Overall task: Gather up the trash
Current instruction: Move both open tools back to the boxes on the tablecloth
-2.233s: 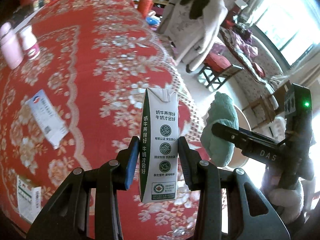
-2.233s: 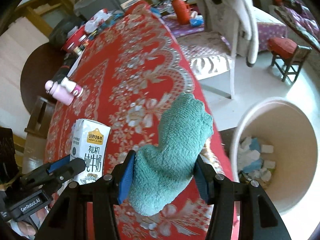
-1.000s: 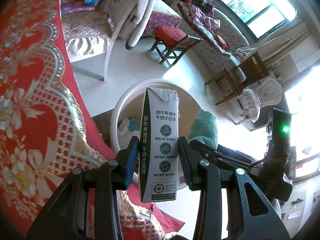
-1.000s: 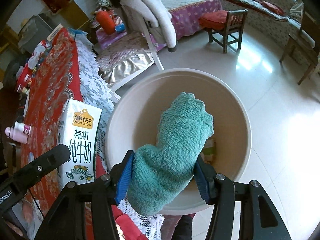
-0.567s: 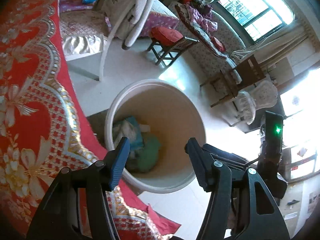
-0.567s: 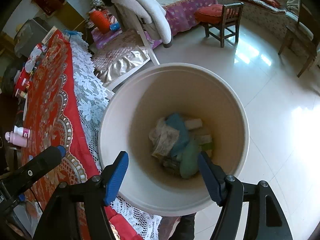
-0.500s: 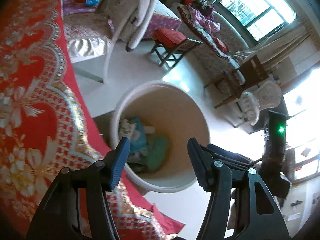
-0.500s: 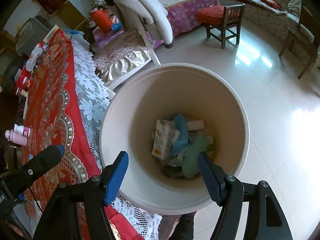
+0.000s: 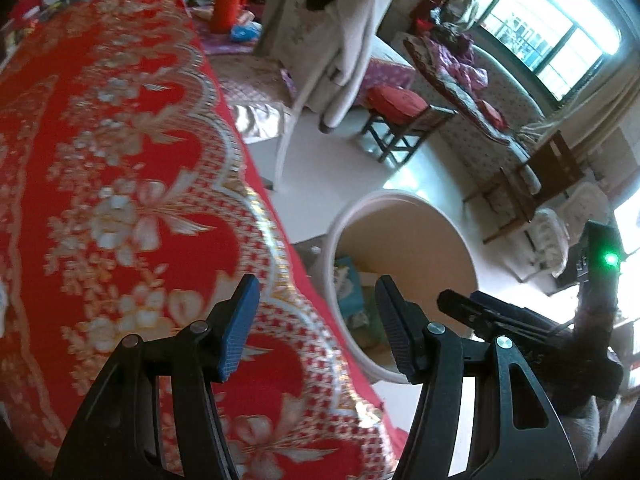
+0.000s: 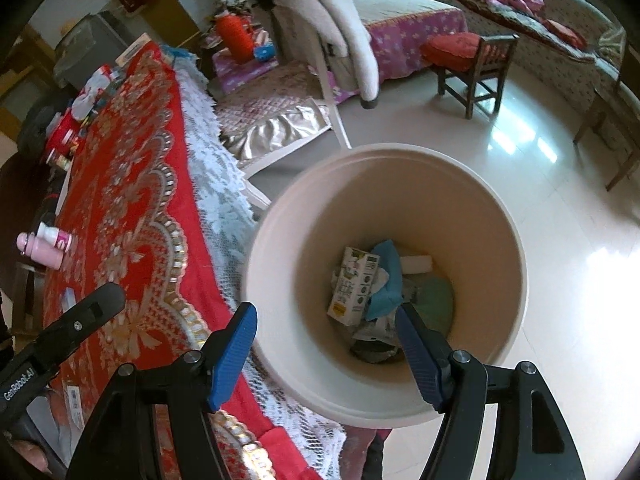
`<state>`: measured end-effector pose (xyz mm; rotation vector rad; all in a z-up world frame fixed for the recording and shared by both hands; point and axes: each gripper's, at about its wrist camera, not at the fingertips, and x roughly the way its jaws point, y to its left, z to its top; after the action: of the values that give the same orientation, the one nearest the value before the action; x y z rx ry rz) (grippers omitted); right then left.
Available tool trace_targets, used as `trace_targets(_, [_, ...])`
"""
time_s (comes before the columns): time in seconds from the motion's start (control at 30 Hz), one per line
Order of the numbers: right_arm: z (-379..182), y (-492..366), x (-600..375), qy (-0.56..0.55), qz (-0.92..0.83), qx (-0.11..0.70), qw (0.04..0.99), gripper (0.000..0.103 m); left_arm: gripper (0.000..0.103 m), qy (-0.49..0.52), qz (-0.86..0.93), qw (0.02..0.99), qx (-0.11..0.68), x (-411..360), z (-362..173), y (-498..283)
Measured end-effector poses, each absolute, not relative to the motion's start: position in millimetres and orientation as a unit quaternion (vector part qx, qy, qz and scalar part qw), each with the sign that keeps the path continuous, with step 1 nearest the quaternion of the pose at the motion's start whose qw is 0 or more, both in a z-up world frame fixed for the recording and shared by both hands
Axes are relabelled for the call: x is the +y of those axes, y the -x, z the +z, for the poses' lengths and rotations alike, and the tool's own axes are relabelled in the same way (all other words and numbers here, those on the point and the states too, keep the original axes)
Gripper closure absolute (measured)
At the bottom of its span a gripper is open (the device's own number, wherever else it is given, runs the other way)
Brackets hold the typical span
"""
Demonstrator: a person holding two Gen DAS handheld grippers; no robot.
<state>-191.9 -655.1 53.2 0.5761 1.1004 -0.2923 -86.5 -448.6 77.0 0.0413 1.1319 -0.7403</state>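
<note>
Milk carton (image 10: 354, 286) lies tilted in the cream bin (image 10: 508, 240), atop trash at about ten o'clock of the pile, with the green cloth (image 10: 438, 300) toward four o'clock. Right tool (image 10: 326, 346) hangs over the bin, released and empty. Left tool (image 9: 316, 322) is likewise released and empty, above the red-clothed counter (image 9: 112, 160) edge beside the bin.
</note>
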Motion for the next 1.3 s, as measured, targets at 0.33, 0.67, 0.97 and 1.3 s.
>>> trace_targets(0.33, [73.7,150.5,-595.4,-0.229,-0.068,0.511,0.826,0.034,0.044,-0.007,-0.294,0.801,0.521,-379.9,86.4,77.6])
trace_targets(0.67, [73.6,106.2,-509.7,-0.182,0.018,0.528,0.829,0.034,0.044,0.027,-0.216,0.81,0.544,-272.0,74.8,89.6])
trace_targets(0.97, [67.8,75.0,-419.5,-0.134,0.098,0.547,0.821,0.034,0.044,0.06,-0.126,0.809,0.57,-165.6,50.7,103.2])
trace_targets(1.3, [57.8,46.8,-345.3,-0.108,0.146,0.562,0.807,0.034,0.045,0.105,-0.048,0.816,0.567,-78.0,33.4,73.6])
